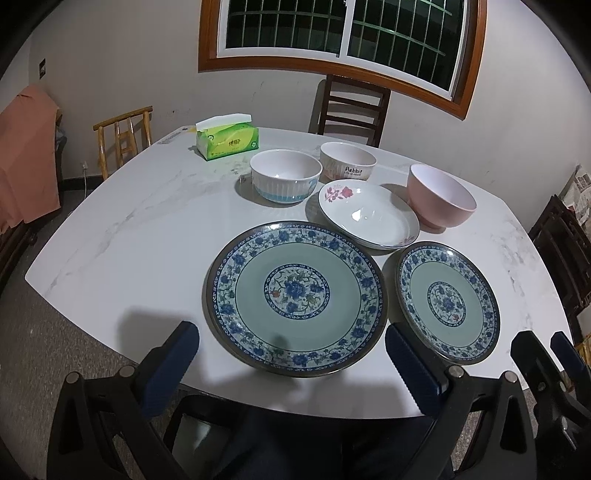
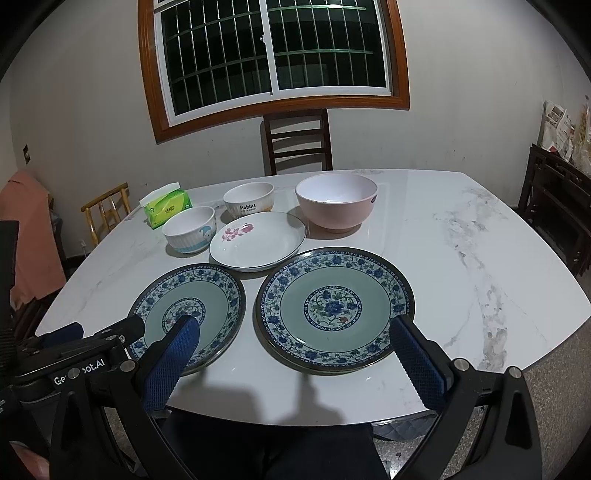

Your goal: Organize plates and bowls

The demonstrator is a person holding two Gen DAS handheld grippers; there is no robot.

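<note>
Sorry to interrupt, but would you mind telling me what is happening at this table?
A person holds two grippers at the near edge of the marble table. The left gripper and right gripper are open and empty. Three plates and three bowls sit unstacked, nothing picked up yet.

Both views were shot from just off the near edge of the table [image 1: 110,229], angled down and facing the window [image 1: 340,29]; left cam sat further left, and the same dishes were caught in both
</note>
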